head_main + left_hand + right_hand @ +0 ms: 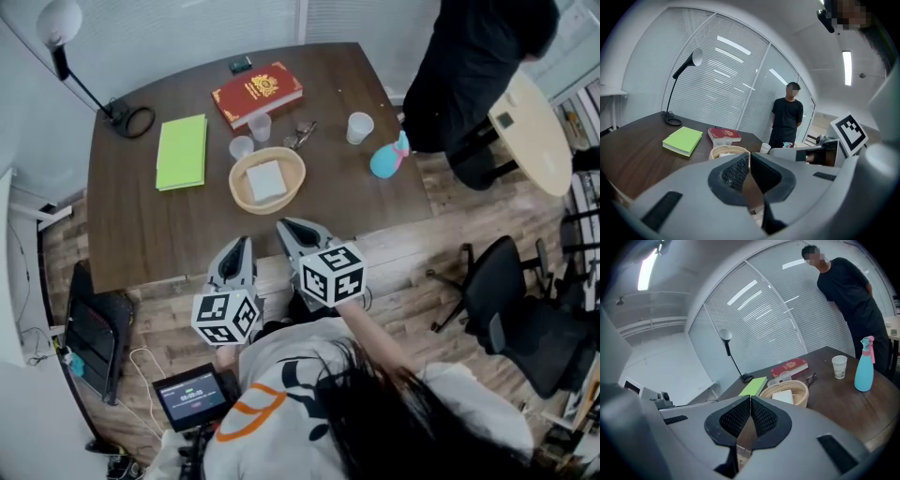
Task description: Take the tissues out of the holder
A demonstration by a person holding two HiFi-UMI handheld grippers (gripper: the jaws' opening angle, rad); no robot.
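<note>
A round woven basket (242, 192) stands at the middle of the dark wooden table (150, 225) with a folded white stack of tissues (266, 179) lying in it. Both grippers hover at the table's near edge, short of the basket and pointing towards it. My left gripper (238, 247) is shut with nothing between its jaws. My right gripper (289, 228) is shut and empty too, a little closer to the basket. The left gripper view shows the basket (725, 151) just past the closed left gripper (749, 161). Beyond the closed right gripper (750, 404), the right gripper view shows the basket (800, 392) and tissues (783, 396).
Behind the basket lie two clear cups (260, 126), glasses (302, 134), a red book (256, 94) and a green book (182, 151). A paper cup (359, 127) and blue spray bottle (386, 159) stand right. A desk lamp (122, 114) sits far left. A person (478, 66) stands beyond the right corner.
</note>
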